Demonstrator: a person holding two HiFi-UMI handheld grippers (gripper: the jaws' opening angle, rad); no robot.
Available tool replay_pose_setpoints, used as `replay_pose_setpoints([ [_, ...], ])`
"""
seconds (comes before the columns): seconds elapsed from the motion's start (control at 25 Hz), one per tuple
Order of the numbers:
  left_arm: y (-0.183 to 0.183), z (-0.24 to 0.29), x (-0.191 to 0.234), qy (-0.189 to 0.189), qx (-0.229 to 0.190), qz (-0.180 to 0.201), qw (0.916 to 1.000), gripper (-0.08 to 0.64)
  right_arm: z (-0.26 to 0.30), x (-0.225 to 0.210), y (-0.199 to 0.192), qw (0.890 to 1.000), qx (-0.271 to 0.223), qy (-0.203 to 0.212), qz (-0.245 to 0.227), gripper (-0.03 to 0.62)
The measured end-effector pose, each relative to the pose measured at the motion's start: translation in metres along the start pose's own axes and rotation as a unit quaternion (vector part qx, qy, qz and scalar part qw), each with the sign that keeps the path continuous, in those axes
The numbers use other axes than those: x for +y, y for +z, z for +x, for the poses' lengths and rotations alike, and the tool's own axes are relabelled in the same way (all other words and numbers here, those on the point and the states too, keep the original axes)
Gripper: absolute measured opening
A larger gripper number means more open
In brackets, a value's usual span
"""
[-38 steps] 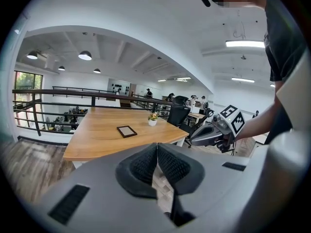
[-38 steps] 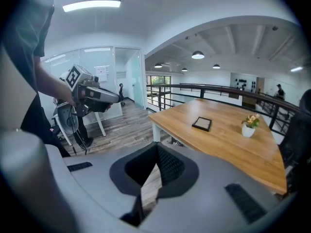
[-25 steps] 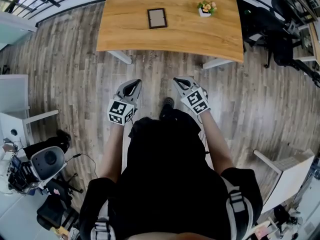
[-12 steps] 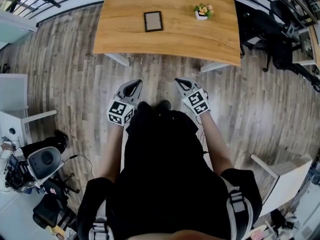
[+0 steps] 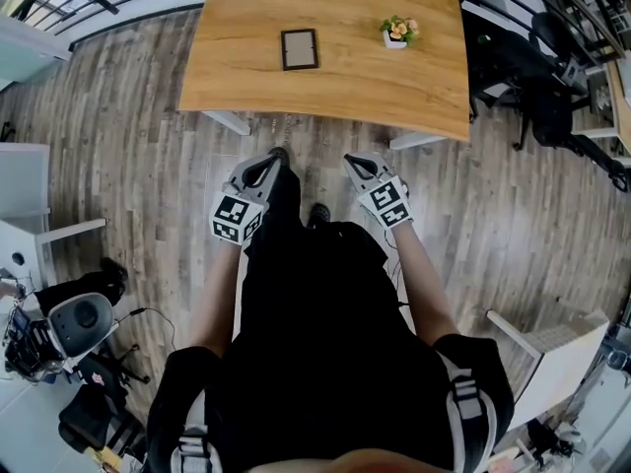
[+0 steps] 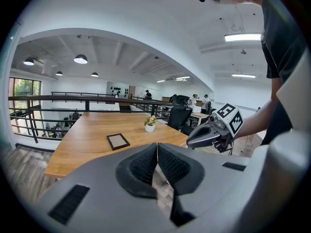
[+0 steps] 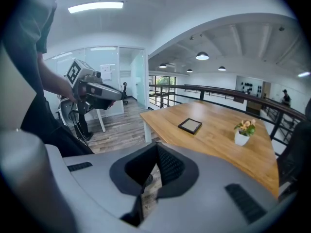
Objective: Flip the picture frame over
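A small dark picture frame (image 5: 299,49) lies flat on the wooden table (image 5: 335,82), also seen as the picture frame (image 6: 118,141) and the picture frame (image 7: 190,125) in the two gripper views. My left gripper (image 5: 271,160) and right gripper (image 5: 353,162) are held side by side above the floor, short of the table's near edge and well away from the frame. Both are shut with nothing between their jaws. The left gripper (image 6: 156,147) points toward the table; the right gripper (image 7: 156,148) does too.
A small white pot with flowers (image 5: 399,31) stands on the table right of the frame. White table legs (image 5: 229,120) show under the near edge. Office chairs (image 5: 537,77) stand at the right, a white desk (image 5: 30,195) and gear on the floor at the left.
The person has walked toward the table: it and the frame sit nearer and lower in the head view. Both grippers stay shut and level with each other.
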State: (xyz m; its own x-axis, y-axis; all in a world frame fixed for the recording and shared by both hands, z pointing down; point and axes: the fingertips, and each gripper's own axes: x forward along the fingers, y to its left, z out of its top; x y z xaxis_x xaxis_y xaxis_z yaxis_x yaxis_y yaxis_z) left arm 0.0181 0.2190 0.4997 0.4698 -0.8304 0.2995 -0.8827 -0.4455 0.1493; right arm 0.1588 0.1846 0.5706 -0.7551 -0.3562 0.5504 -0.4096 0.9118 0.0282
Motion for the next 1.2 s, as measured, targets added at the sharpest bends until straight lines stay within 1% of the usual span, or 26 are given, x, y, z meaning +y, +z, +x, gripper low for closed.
replay_pose_setpoints([
  [0.2,0.008,0.017,0.015,-0.004,-0.004,0.0,1.0,0.023,0.01,-0.014,0.007,1.0,-0.001,-0.005,0.003,0.008],
  [0.44,0.012,0.042,0.039,-0.019,0.005,-0.001,0.9998,0.021,0.03,-0.034,0.01,1.0,0.007,-0.014,0.018,0.008],
  [0.6,0.017,0.059,0.064,-0.03,0.01,-0.006,0.9995,0.021,0.049,-0.048,0.017,0.999,0.015,-0.017,0.025,0.008],
  [0.72,0.026,0.074,0.088,-0.036,0.015,-0.007,0.9992,0.023,0.067,-0.065,0.03,0.999,0.017,-0.024,0.03,0.008],
  [0.92,0.038,0.097,0.125,-0.047,0.021,-0.007,0.9986,0.022,0.095,-0.09,0.052,0.998,0.006,-0.037,0.045,0.008],
  [1.2,0.048,0.122,0.155,-0.07,0.031,-0.008,0.9971,0.022,0.123,-0.112,0.06,0.997,0.02,-0.045,0.066,0.008],
])
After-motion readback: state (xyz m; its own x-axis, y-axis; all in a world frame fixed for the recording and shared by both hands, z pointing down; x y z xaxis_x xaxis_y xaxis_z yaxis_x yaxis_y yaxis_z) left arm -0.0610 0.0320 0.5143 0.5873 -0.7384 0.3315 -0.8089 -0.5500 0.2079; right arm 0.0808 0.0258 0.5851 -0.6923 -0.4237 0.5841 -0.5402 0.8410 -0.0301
